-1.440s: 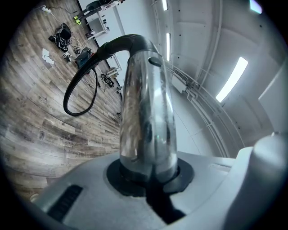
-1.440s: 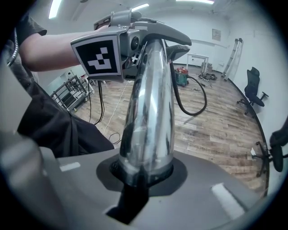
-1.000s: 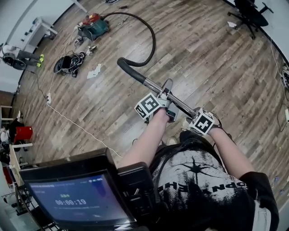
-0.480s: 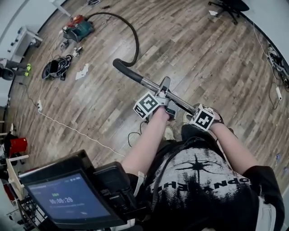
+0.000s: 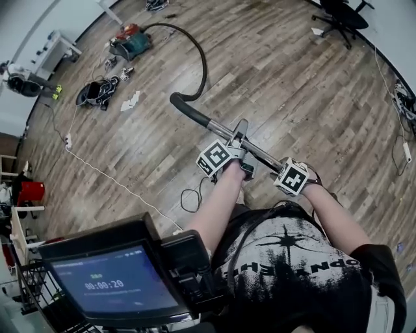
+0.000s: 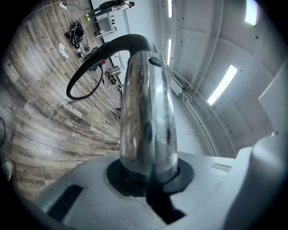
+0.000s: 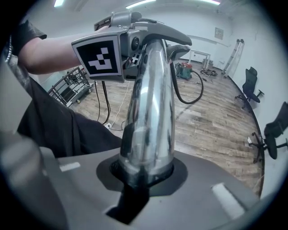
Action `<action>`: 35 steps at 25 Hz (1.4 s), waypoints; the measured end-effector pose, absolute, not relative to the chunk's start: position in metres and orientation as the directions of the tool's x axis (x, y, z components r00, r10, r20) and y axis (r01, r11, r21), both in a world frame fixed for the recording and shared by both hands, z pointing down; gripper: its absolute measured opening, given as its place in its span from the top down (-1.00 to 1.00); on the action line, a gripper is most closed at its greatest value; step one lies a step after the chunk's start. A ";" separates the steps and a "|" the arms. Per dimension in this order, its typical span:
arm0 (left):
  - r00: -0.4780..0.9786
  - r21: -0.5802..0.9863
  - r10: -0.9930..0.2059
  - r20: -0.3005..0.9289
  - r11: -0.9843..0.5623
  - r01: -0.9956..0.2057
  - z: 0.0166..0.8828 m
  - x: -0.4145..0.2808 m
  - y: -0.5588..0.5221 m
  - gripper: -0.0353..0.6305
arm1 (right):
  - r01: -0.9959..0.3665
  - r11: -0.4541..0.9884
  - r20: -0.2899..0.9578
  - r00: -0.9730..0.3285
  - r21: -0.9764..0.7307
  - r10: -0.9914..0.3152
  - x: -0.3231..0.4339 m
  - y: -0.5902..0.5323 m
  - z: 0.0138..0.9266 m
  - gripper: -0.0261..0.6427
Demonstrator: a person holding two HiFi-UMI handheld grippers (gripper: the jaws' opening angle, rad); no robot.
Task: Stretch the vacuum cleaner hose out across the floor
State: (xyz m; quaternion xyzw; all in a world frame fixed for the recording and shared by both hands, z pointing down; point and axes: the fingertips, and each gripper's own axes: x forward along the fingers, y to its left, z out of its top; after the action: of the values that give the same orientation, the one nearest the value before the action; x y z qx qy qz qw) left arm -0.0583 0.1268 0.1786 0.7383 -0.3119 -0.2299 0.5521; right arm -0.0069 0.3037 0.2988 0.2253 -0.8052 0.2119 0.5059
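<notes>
The green and red vacuum cleaner sits far off on the wood floor. Its black hose arcs from it to a black curved handle, which joins a chrome wand. My left gripper is shut on the wand near its middle. Further back along the wand, close to my body, my right gripper is shut on it too. In the left gripper view the wand rises from the closed jaws toward the hose. The right gripper view shows the wand and the left gripper's marker cube.
A white cable crosses the floor at left, and a black cable loop lies by my feet. Tangled gear and paper lie near the vacuum. An office chair stands far right. A screen sits at lower left.
The hose's arc has narrowed a little and the view has shifted over the floor. Both grippers keep their hold on the wand.
</notes>
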 end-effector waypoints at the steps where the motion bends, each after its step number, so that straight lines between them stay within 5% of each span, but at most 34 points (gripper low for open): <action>1: 0.695 0.958 -0.719 0.005 -0.195 -0.208 0.179 -0.049 0.136 0.78 | -0.571 0.813 0.911 -0.386 -0.111 -0.147 0.004 0.312 0.299 0.69; 17: 0.720 0.950 -0.688 0.091 -0.157 -0.270 0.208 0.079 0.255 0.78 | -0.592 0.791 0.895 -0.423 -0.155 -0.141 0.119 0.436 0.322 0.65; 27: 0.805 0.954 -0.583 0.106 -0.169 -0.248 0.216 0.109 0.269 0.78 | -0.727 0.685 0.901 -0.325 -0.042 -0.288 0.127 0.444 0.320 0.63; 35: 0.874 0.972 -0.474 0.107 -0.133 -0.192 0.242 0.114 0.308 0.78 | -0.817 0.575 0.930 -0.247 -0.050 -0.271 0.115 0.489 0.333 0.66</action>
State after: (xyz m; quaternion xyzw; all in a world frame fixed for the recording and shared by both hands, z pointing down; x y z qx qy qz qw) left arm 0.1140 0.3079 0.2417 0.7439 -0.2236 -0.1139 0.6193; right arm 0.1149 0.4893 0.3334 0.3679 -0.7393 0.2778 0.4909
